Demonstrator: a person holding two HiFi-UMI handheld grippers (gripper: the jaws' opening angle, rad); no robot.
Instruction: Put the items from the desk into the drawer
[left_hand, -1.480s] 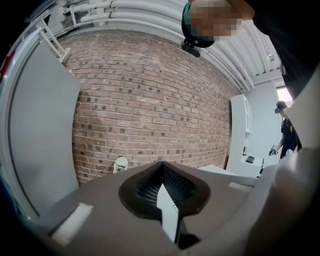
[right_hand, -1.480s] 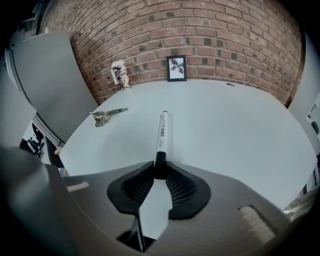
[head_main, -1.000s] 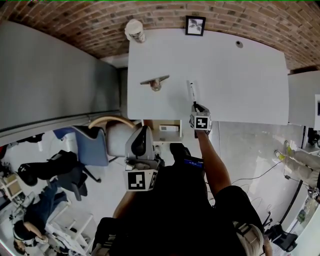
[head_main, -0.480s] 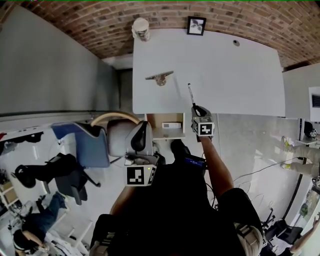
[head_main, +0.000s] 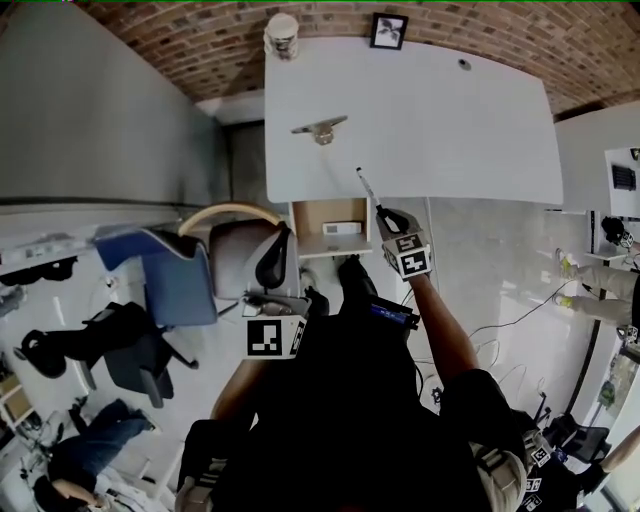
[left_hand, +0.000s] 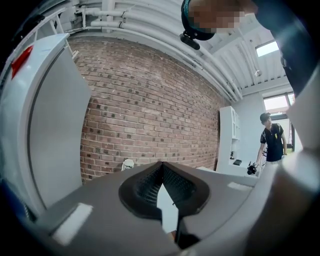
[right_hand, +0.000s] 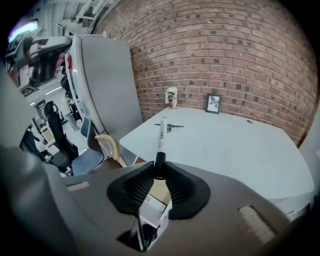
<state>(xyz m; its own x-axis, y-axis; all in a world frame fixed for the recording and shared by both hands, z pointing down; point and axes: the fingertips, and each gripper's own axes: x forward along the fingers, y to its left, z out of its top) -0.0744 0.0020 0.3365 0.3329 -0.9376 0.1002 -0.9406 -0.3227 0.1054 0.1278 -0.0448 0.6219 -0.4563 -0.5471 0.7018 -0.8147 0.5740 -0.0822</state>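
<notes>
While the right gripper (right_hand: 160, 172) clamps the black end of a pen (right_hand: 161, 137), the slim white barrel with dark print slants away across the near edge of the white desk (head_main: 440, 120). Just left of it the drawer (head_main: 310, 215) stands open, holding what may be a small white box. Pale floor shows to its right. The left gripper (left_hand: 162, 165), closed and empty, hangs left of the drawer by a chair (head_main: 235, 265).
</notes>
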